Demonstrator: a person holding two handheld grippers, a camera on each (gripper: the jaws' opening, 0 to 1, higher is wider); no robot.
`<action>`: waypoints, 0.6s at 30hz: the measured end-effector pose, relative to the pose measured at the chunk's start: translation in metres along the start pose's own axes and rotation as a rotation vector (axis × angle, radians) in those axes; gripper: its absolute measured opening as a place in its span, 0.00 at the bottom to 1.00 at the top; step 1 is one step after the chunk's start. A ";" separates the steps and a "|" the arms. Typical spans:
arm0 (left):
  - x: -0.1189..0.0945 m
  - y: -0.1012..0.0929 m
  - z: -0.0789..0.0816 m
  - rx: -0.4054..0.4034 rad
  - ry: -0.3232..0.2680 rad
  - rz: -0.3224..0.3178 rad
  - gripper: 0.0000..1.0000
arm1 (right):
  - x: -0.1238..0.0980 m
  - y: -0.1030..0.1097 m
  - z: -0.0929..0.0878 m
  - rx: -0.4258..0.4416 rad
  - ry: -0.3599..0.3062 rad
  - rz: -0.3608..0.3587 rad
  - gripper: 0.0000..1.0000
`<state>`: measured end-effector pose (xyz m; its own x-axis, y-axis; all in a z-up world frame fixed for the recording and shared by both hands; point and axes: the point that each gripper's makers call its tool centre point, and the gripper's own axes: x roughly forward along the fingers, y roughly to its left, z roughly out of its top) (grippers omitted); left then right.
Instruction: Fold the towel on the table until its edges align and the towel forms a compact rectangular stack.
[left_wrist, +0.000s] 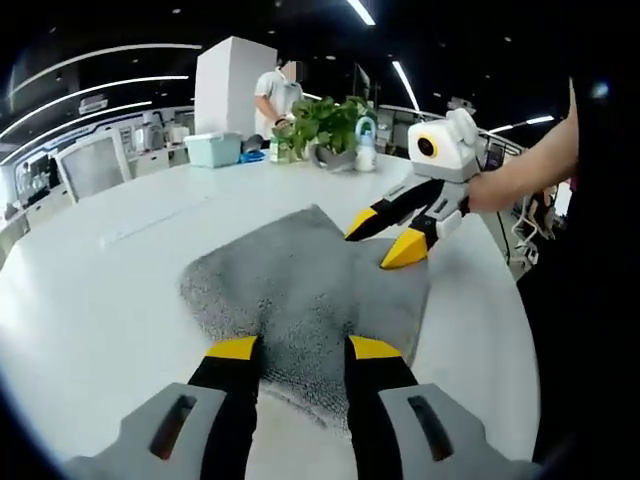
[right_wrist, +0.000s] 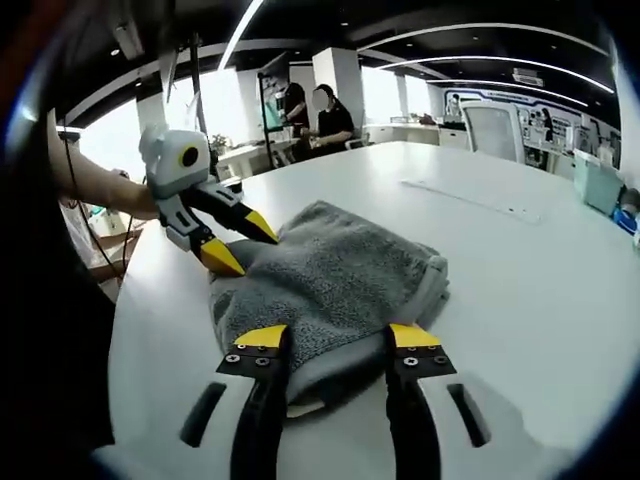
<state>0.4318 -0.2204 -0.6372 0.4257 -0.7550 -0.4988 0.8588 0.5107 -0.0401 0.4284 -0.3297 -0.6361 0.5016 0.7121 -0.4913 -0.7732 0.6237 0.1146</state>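
A grey towel (left_wrist: 300, 285) lies folded and a little rumpled on the white table (left_wrist: 110, 290). My left gripper (left_wrist: 303, 350) hovers over the towel's near edge, its yellow-tipped jaws spread wide with nothing pinched. The right gripper (left_wrist: 385, 240), held by a hand, comes in from the right above the towel's far right corner, also open. In the right gripper view the towel (right_wrist: 330, 275) reaches between my right gripper's (right_wrist: 338, 340) spread jaws, a thick folded edge nearest. The left gripper (right_wrist: 243, 243) points at the towel's left side there.
A potted plant (left_wrist: 330, 125), a small bottle (left_wrist: 366, 150) and a teal box (left_wrist: 213, 149) stand at the table's far edge. People stand by a white pillar (left_wrist: 232, 85) and a window beyond. Office chairs (left_wrist: 92, 165) ring the table. A bare tabletop (right_wrist: 520, 260) spreads around the towel.
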 end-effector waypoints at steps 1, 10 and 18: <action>0.002 0.003 0.002 -0.002 -0.005 0.000 0.35 | 0.001 -0.004 0.001 0.003 -0.003 -0.005 0.37; 0.012 0.017 0.010 -0.091 -0.052 0.013 0.34 | 0.009 -0.026 0.008 0.090 -0.058 -0.022 0.37; -0.021 0.020 0.043 -0.225 -0.216 0.106 0.62 | -0.025 -0.023 0.033 0.264 -0.200 -0.061 0.79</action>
<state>0.4520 -0.2125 -0.5900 0.5810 -0.7502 -0.3158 0.7320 0.6512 -0.2004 0.4469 -0.3511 -0.5980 0.6303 0.7036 -0.3282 -0.6252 0.7106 0.3228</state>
